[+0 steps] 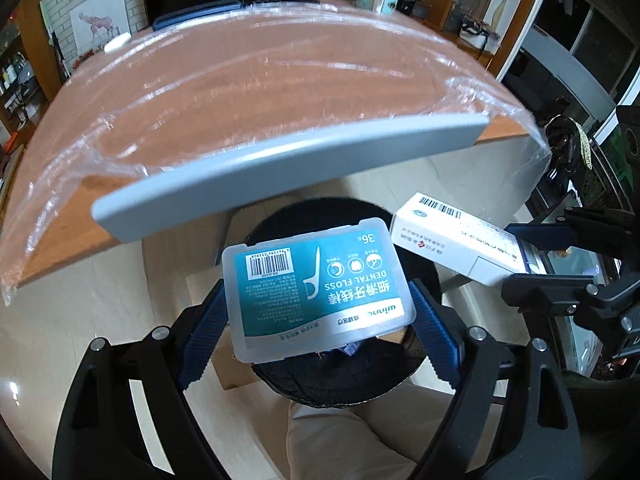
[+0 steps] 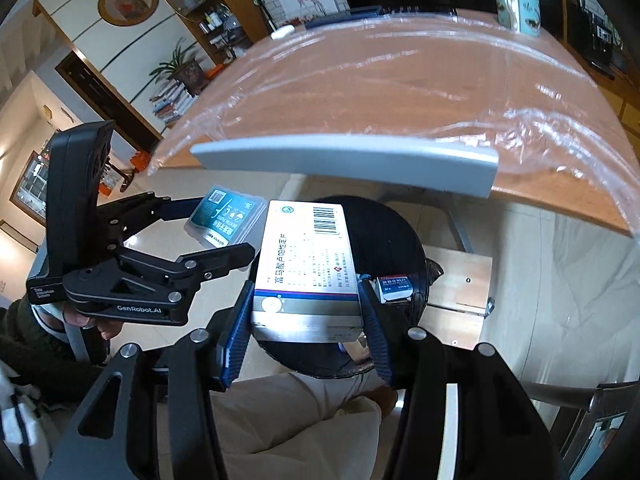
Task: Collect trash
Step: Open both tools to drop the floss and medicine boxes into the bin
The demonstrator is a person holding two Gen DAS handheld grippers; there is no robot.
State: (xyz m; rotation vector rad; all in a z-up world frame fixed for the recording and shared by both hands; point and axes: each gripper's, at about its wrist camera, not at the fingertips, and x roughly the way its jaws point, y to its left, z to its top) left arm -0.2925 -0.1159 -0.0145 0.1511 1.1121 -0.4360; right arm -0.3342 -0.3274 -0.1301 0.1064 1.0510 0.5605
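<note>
Both pieces of trash hang over the round black waste bin (image 1: 340, 376) that stands on the floor below the near edge of the wooden desk (image 1: 248, 80), which is wrapped in clear plastic film. They appear to be held there so that each can fall straight into the bin's mouth once let go.

The left gripper (image 1: 320, 320) is closed to about the width of the translucent plastic dental floss box with a teal label (image 1: 316, 288); its blue ribbed pads press the box's two short sides, and the box lies flat, label up, directly above the bin.

The right gripper (image 2: 306, 320) clamps the near end of the white cardboard medicine box with a barcode and blue stripe (image 2: 306, 256), its pads against the two long sides, so the carton juts forward over the bin. In the left wrist view this carton sits just to the right of the floss box, apart from it.

A small blue-and-white packet (image 2: 394, 286) already lies inside the bin, so collecting looks well under way.
</note>
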